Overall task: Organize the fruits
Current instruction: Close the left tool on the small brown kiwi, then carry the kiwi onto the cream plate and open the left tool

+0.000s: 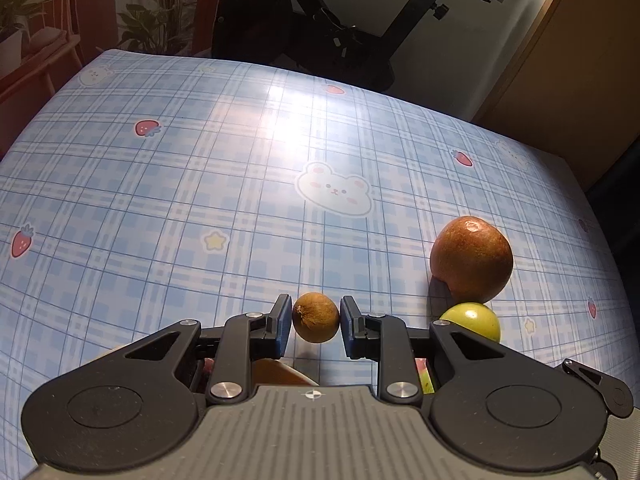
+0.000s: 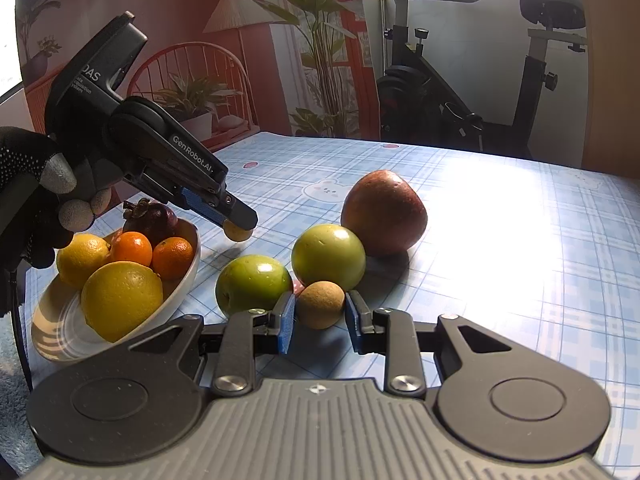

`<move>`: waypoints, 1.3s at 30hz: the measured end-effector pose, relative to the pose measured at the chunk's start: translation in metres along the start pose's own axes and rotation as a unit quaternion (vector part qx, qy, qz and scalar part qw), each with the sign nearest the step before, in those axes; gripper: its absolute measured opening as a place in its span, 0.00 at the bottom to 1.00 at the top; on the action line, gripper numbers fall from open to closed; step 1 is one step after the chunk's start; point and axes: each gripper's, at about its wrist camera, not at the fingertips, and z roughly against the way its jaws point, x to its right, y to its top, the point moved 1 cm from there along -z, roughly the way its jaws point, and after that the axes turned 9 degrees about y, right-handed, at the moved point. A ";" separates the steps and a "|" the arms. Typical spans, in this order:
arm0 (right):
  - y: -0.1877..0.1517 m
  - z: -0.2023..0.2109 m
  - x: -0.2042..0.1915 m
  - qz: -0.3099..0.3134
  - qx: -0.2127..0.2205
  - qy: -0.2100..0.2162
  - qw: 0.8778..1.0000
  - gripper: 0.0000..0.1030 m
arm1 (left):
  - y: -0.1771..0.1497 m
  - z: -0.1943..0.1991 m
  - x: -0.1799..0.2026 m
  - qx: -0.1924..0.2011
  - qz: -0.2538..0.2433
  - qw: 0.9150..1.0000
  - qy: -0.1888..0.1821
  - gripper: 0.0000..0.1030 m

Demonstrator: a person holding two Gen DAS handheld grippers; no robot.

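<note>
Your left gripper (image 1: 316,322) clamped a small round brown longan (image 1: 315,317) near the table's (image 1: 200,184) front edge; your right gripper (image 2: 320,316) pinched another tan longan (image 2: 321,304) beside two green apples (image 2: 328,257).

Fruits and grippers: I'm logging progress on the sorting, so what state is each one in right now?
Left gripper: shut on a small brown fruit.
Right gripper: shut on another small brown fruit.
Bowl: holds citrus and a dark purple fruit.
Two green fruits: loose on the table, touching.
Red apple: on the table, untouched.
</note>
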 end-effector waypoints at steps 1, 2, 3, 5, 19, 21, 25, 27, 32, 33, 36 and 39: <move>0.000 0.001 0.000 0.000 0.001 0.000 1.000 0.29 | -0.001 0.007 -0.001 0.006 -0.001 1.000 -0.002 0.27; -0.001 0.002 0.001 -0.001 0.003 0.001 1.000 0.29 | -0.003 0.014 -0.003 0.011 0.000 1.000 -0.006 0.27; -0.001 0.002 0.001 -0.001 0.005 0.001 1.000 0.29 | -0.006 0.023 -0.005 0.017 0.004 1.000 -0.011 0.27; -0.001 0.003 0.001 -0.002 0.008 0.001 1.000 0.29 | -0.011 0.040 -0.010 0.028 0.011 0.999 -0.020 0.27; 0.006 0.018 -0.014 0.003 0.015 0.003 1.000 0.29 | -0.081 0.125 -0.062 0.063 0.068 0.995 -0.024 0.27; 0.014 0.022 -0.022 0.012 0.022 0.005 1.000 0.29 | -0.088 0.124 -0.071 0.057 0.077 0.995 -0.021 0.27; 0.026 0.023 -0.040 0.035 0.023 0.019 0.999 0.29 | -0.101 0.123 -0.081 0.049 0.077 0.996 -0.011 0.27; 0.030 0.020 -0.050 0.043 0.020 0.029 0.998 0.29 | -0.110 0.123 -0.086 0.041 0.078 0.996 -0.011 0.27; 0.040 0.003 -0.072 0.073 0.005 0.049 0.996 0.29 | -0.122 0.117 -0.095 0.032 0.076 0.997 0.006 0.27; 0.041 -0.002 -0.075 0.076 0.000 0.053 0.996 0.29 | -0.124 0.116 -0.097 0.030 0.075 0.997 0.009 0.27; 0.044 -0.018 -0.080 0.085 -0.014 0.065 0.994 0.29 | -0.126 0.112 -0.102 0.022 0.073 0.997 0.015 0.27; 0.045 -0.032 -0.083 0.089 -0.028 0.073 0.993 0.29 | -0.131 0.108 -0.107 0.012 0.071 0.997 0.019 0.27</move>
